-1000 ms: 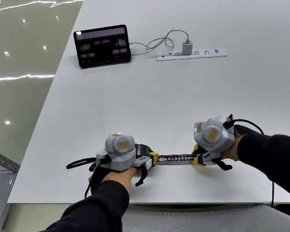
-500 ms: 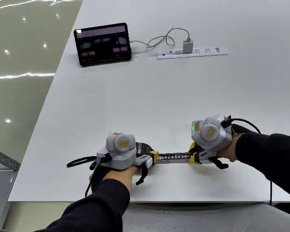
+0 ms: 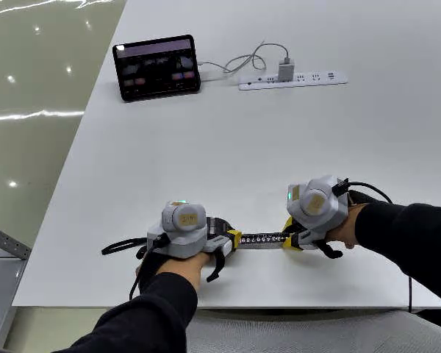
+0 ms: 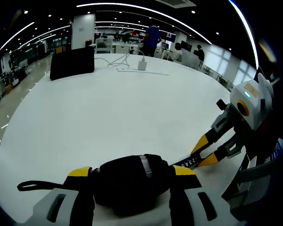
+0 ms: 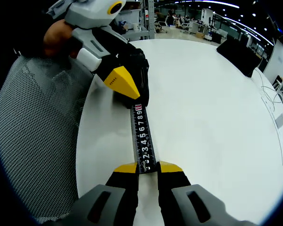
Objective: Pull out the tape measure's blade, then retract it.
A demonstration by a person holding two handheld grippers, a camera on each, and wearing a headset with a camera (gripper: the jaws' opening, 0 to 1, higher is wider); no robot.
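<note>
Holding the tape measure case [image 5: 137, 70] clamped in my left tool [image 4: 132, 173], one jaw on each flank, pinned flat on the table [image 3: 279, 147] near its 6 o'clock edge. Reason: the case must stay anchored so that any pull goes into the spring and does not drag the whole unit across the surface.

My right tool [image 5: 146, 168] sits at 3 o'clock from the case. Its jaws are closed on the free end of the blade [image 5: 142, 136], pinching the first printed digits. Gripping at the tip keeps the pull in line with the case mouth.

The blade lies straight and flat on the table between the two tools, numbers up, with no visible twist or buckle. Only a short run is exposed.

The case's black strap [image 3: 121, 248] trails out toward 9 o'clock, clear of the blade path.

A tablet [image 3: 156, 68] at 11 o'clock and a power strip [image 3: 294, 79] at 12 o'clock sit well apart from the work.

Judgement: the task is mid-cycle. From this state alone I cannot tell whether the blade is going out or coming back. Risk: if the tip slips from the right tool, the blade snaps home uncontrolled. Both clamps should stay firm and the line straight.
</note>
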